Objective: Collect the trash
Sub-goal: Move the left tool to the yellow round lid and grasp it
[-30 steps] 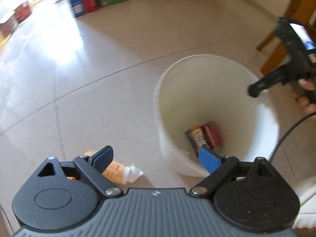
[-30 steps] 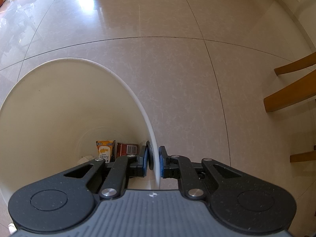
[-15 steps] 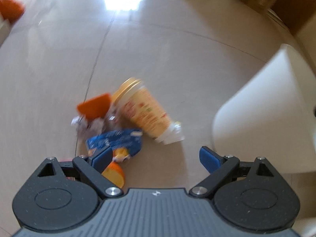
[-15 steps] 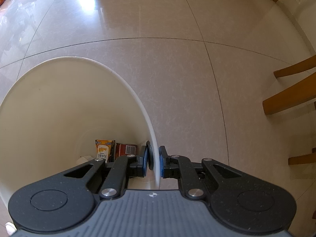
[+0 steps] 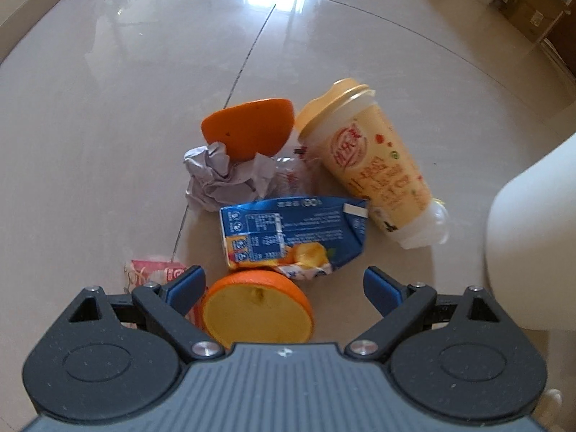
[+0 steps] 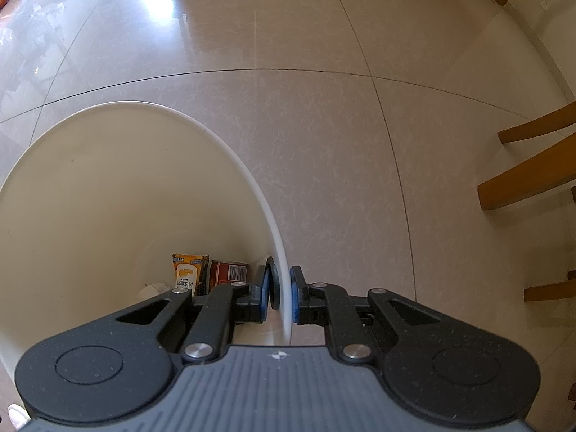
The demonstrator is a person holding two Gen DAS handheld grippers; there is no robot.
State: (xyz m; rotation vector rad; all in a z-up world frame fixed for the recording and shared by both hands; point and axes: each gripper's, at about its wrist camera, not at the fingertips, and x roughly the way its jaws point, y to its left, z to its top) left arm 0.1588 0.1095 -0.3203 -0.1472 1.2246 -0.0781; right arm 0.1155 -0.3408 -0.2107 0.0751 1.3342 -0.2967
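Orange and blue stand out in the trash heaped on the tiled floor (image 5: 108,126) under my left gripper (image 5: 284,284). Nearest to me lies a cut orange half (image 5: 257,315), its pale flesh turned up toward the camera, just inside my left finger (image 5: 187,284) and partly hidden by the gripper body. Touching its far edge is a crushed blue carton (image 5: 291,232), lying flat. Beyond the carton sits a crumpled paper (image 5: 216,180), and a second orange half (image 5: 248,127) rests on top of it, rind side toward me. A clear wrapper (image 5: 288,174) shows between the paper and a yellow cup (image 5: 370,158), which lies on its side with its lid pointing away from me and its clear base close to the carton's right end. A pink wrapper (image 5: 151,270) lies flat by my left finger. My left gripper's jaws stand wide apart and grip nothing; I cannot tell whether the finger touches the orange beside it.

White bin (image 5: 532,252) wall fills the right edge of the left view, standing near the cup but apart from it. My right gripper (image 6: 280,293) is clamped on the bin's (image 6: 151,194) rim, one pad inside the wall and one outside, the jaws nearly closed on the thin plastic. Down at the bottom of the bin are a yellow packet (image 6: 189,273) and a brown box (image 6: 230,271) side by side, with something white beside them. Wooden chair legs (image 6: 532,172) stand on the floor well to the right.
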